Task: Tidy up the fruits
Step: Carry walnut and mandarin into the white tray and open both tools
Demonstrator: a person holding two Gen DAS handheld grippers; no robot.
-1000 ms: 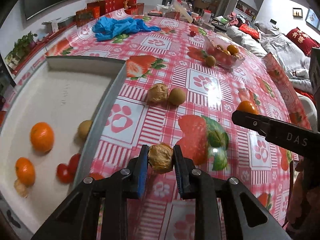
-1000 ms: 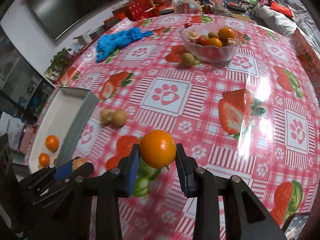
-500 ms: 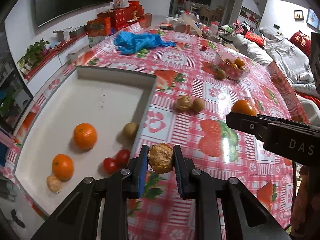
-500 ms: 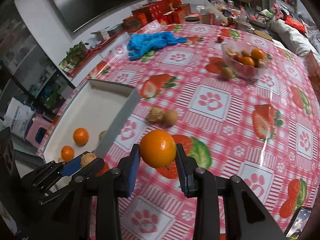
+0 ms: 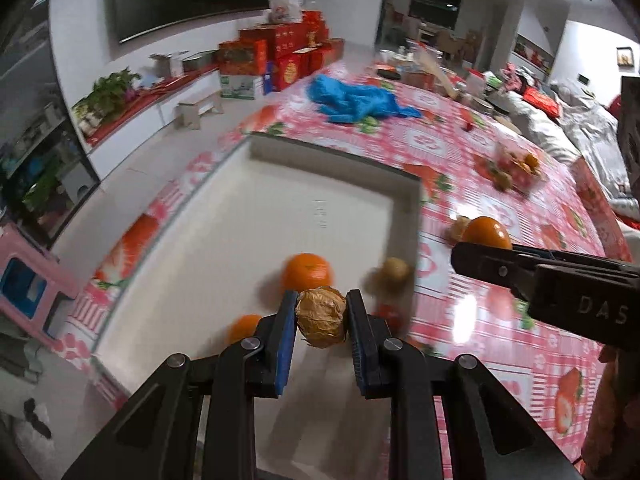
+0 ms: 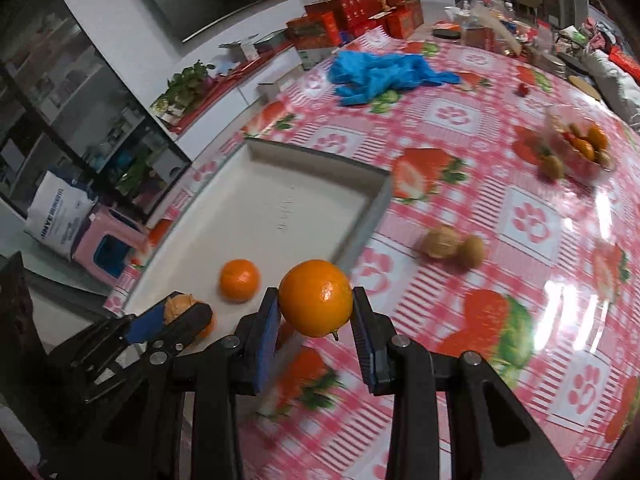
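My left gripper (image 5: pixel 321 322) is shut on a papery brown husked fruit (image 5: pixel 321 316), held over the near end of the white tray (image 5: pixel 304 184). In the tray lie an orange (image 5: pixel 307 271), a second orange (image 5: pixel 244 327), a small brown kiwi-like fruit (image 5: pixel 394 270) and a red tomato (image 5: pixel 390 314). My right gripper (image 6: pixel 316 326) is shut on an orange (image 6: pixel 316 297), above the tray's right wall (image 6: pixel 362 228). The left gripper (image 6: pixel 176 316) shows at lower left in the right wrist view, the right one (image 5: pixel 560 284) at right in the left wrist view.
On the pink strawberry tablecloth (image 6: pixel 528 220) lie a husked fruit (image 6: pixel 440 242) and a kiwi (image 6: pixel 472 250). A clear bowl of fruit (image 6: pixel 580 148) stands far right with a kiwi (image 6: pixel 554 166) beside it. Blue gloves (image 6: pixel 380 74) lie at the back, red boxes (image 6: pixel 356 12) beyond.
Both grippers have carried their fruit leftward from over the tablecloth to over the tray. Grips are unchanged.
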